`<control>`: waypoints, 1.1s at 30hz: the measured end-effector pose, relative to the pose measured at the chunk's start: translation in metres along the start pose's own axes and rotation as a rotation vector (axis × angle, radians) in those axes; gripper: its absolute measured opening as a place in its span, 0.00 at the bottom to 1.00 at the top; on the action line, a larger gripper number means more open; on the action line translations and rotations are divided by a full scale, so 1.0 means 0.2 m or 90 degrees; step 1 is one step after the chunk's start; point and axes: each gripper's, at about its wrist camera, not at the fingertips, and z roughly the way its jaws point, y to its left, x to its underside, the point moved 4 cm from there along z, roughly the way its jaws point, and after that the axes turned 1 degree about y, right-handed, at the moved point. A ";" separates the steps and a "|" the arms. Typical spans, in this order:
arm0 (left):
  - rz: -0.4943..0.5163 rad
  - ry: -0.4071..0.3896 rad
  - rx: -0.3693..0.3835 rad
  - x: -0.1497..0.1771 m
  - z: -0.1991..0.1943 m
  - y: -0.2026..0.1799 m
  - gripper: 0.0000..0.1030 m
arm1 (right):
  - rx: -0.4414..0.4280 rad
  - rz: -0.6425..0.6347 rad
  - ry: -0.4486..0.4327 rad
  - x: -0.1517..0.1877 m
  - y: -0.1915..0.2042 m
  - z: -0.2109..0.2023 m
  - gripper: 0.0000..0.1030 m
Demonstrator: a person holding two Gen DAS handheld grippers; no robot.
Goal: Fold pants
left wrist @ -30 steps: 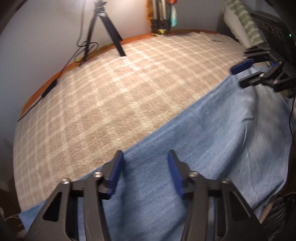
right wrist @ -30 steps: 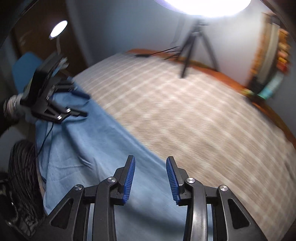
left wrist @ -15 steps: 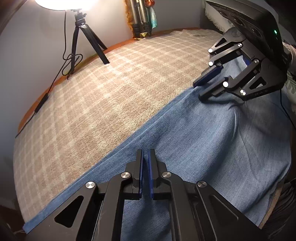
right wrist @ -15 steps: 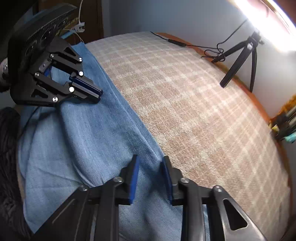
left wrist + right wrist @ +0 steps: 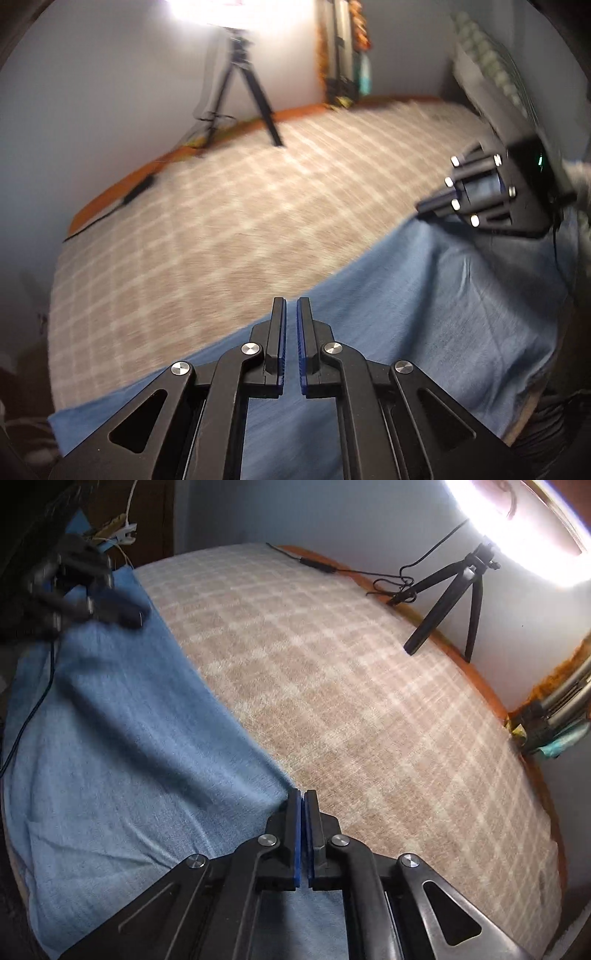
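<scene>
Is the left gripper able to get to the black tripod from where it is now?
Probably not yet. The left gripper is shut on the blue pants, and the tripod stands far across the checked blanket, by the wall.

Two wrist fisheyes, low and close over the checked blanket (image 5: 221,229), facing the wall tripod (image 5: 454,602), each catching the other.
</scene>
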 end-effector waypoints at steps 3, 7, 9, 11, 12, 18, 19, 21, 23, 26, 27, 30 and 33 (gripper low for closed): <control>-0.033 -0.017 -0.015 -0.01 -0.16 0.12 0.07 | -0.020 0.058 -0.015 -0.02 -0.04 -0.09 0.36; -0.084 -0.051 -0.035 -0.01 -0.43 0.30 0.07 | -0.035 0.094 -0.067 0.00 -0.02 -0.30 0.36; -0.108 -0.070 -0.040 -0.01 -0.55 0.38 0.07 | -0.040 0.105 -0.080 0.04 0.01 -0.39 0.37; -0.133 -0.086 -0.048 0.02 -0.69 0.45 0.11 | -0.052 0.120 -0.090 0.08 0.04 -0.46 0.39; -0.143 -0.091 -0.054 0.04 -0.76 0.49 0.19 | -0.059 0.130 -0.095 0.10 0.06 -0.49 0.42; -0.184 -0.106 -0.090 0.22 -1.02 0.60 0.34 | -0.087 0.195 -0.118 0.27 0.16 -0.65 0.50; -0.197 -0.104 -0.094 0.26 -1.05 0.62 0.40 | -0.093 0.204 -0.122 0.29 0.17 -0.67 0.50; -0.220 -0.096 -0.101 0.35 -1.07 0.65 0.50 | -0.093 0.212 -0.123 0.34 0.21 -0.69 0.51; -0.253 -0.090 -0.101 0.48 -1.07 0.69 0.50 | -0.088 0.217 -0.123 0.38 0.24 -0.71 0.51; -0.318 -0.073 -0.092 0.69 -1.03 0.74 0.50 | -0.088 0.230 -0.117 0.44 0.27 -0.72 0.51; -0.348 -0.064 -0.089 0.79 -1.00 0.76 0.50 | -0.093 0.242 -0.113 0.47 0.28 -0.71 0.51; -0.417 -0.048 -0.073 1.01 -0.91 0.78 0.50 | -0.096 0.270 -0.109 0.55 0.29 -0.71 0.51; -0.491 -0.032 -0.058 1.22 -0.81 0.80 0.50 | -0.093 0.290 -0.099 0.61 0.30 -0.69 0.51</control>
